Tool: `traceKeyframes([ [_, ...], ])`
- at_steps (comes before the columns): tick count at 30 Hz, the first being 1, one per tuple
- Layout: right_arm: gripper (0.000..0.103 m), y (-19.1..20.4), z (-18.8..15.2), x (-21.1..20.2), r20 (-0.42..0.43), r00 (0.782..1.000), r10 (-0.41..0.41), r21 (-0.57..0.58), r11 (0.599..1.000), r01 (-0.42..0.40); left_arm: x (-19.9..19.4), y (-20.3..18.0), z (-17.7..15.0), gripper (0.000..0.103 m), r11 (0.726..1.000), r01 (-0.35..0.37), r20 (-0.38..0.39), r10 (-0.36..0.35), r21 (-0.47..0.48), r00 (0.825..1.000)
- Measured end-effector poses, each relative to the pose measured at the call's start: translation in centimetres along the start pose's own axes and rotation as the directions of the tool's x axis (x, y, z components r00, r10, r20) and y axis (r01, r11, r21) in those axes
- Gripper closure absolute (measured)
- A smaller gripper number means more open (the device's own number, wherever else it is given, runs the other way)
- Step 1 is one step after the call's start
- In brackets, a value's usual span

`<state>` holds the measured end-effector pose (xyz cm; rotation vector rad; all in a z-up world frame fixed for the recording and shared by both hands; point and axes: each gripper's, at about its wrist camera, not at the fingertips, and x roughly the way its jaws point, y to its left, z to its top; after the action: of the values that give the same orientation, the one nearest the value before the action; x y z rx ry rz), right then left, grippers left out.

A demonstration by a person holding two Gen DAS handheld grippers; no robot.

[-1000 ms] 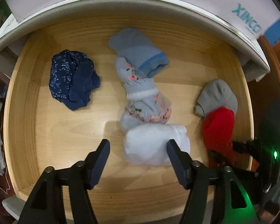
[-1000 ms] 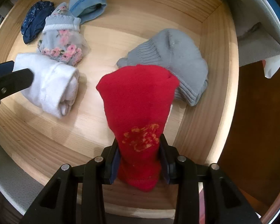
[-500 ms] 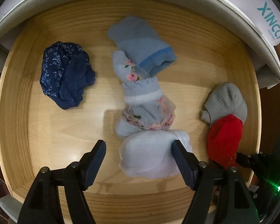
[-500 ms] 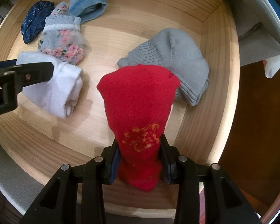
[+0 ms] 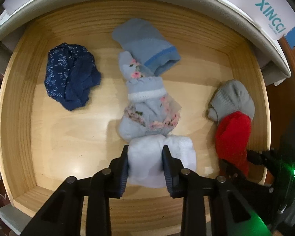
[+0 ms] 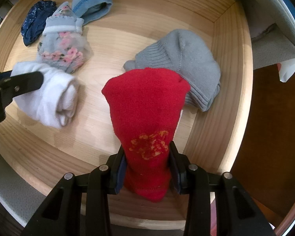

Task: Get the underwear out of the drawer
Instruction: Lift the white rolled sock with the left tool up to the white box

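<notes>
Pinching a white roll (image 5: 159, 161) near the drawer (image 5: 17, 106) front, the left gripper (image 5: 145, 167) has just closed; the right gripper (image 6: 147, 169) clamps a red piece (image 6: 145, 114), possibly a sock, upright beside it.

I can't see the white roll's (image 5: 145, 157) sides behind my left pads (image 5: 124, 169). The red sock's (image 6: 147, 122) lower sides hide behind my right pads (image 6: 121, 174), and it covers part of the grey sock (image 6: 186, 55).
</notes>
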<state>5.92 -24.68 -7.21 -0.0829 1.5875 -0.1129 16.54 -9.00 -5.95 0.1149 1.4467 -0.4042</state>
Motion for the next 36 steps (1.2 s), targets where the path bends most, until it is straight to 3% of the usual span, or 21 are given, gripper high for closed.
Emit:
traceKeyframes([
  [10,0.066,0.1,0.7,0.2,-0.011,1.000,0.009,0.010,1.000,-0.009,-2.2,2.5,-1.4,0.072,1.000,-0.020,0.028,0.020,0.000,0.999],
  [20,0.066,0.9,1.0,0.6,-0.012,1.000,-0.026,-0.001,1.000,0.026,-5.8,3.9,-2.0,0.072,0.997,-0.064,0.103,0.059,0.044,0.993],
  [31,0.066,2.0,0.4,0.9,-0.001,0.999,-0.038,0.001,0.999,0.038,-15.4,5.1,-2.3,0.072,0.993,-0.071,0.253,0.046,0.091,0.966],
  [36,0.066,2.1,0.1,1.0,0.005,0.999,-0.036,0.001,0.999,0.036,-21.7,5.3,-1.3,0.072,0.996,-0.018,0.328,-0.011,0.086,0.945],
])
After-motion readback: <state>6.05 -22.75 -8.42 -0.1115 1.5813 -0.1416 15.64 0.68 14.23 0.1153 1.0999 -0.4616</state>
